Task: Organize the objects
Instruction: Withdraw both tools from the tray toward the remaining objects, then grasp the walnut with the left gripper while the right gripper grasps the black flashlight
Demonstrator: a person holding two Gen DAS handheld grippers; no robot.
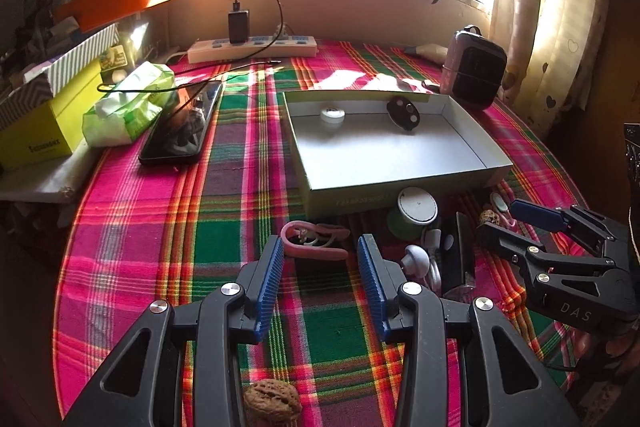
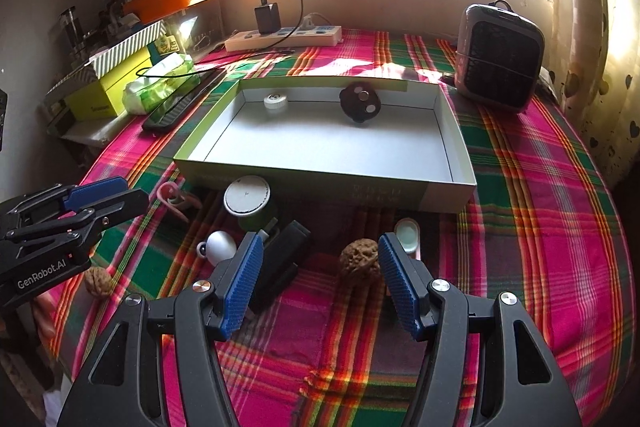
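Note:
A shallow cardboard box (image 2: 304, 183) lies on the plaid cloth and holds a white cap (image 2: 275, 101) and a black key fob (image 2: 360, 101). Small items lie in front of it: a pink clip (image 1: 316, 241), a green cup with a white lid (image 2: 248, 203), a white round piece (image 2: 218, 247), a black bar (image 2: 284, 259) and a white scoop (image 2: 408, 233). My left gripper (image 1: 322, 255) is open, with its tips just short of the pink clip. My right gripper (image 2: 320, 251) is open around a walnut (image 2: 359, 261), pads apart from it. A second walnut (image 1: 272, 403) lies under the left gripper.
A phone (image 1: 180, 127), a green tissue pack (image 1: 124, 107) and a yellow box (image 1: 44, 131) sit at the left. A power strip (image 1: 252, 47) with a charger lies by the wall. A small grey fan (image 2: 500, 59) stands at the back right.

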